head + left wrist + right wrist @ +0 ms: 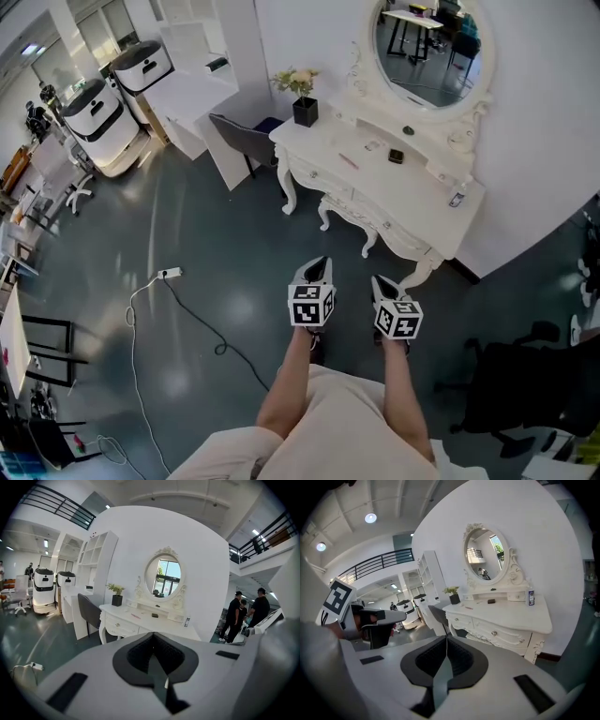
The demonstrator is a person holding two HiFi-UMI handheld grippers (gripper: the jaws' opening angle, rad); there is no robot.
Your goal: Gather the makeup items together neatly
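Note:
The makeup items lie on a white vanity table point(412, 216) under an oval mirror point(427, 42): a pink stick point(349, 160), a black compact point(396, 157), a small dark round piece point(408, 130) and a small bottle point(457, 198) at the right end. Both grippers hang over the dark floor, well short of the table. My left gripper point(322, 263) is shut and holds nothing. My right gripper point(379, 280) beside it is shut and holds nothing as well. In the left gripper view the shut jaws point(153, 635) point at the vanity table point(123, 620); the right gripper view shows shut jaws point(446, 638) and the bottle point(530, 597).
A plant in a black pot point(305, 111) stands on the table's left end, a grey chair point(242, 136) beside it. A cable with a power strip point(170, 274) lies on the floor at left. White robots point(94, 108) stand far left, a black office chair point(525, 375) at right. People point(236, 616) stand behind.

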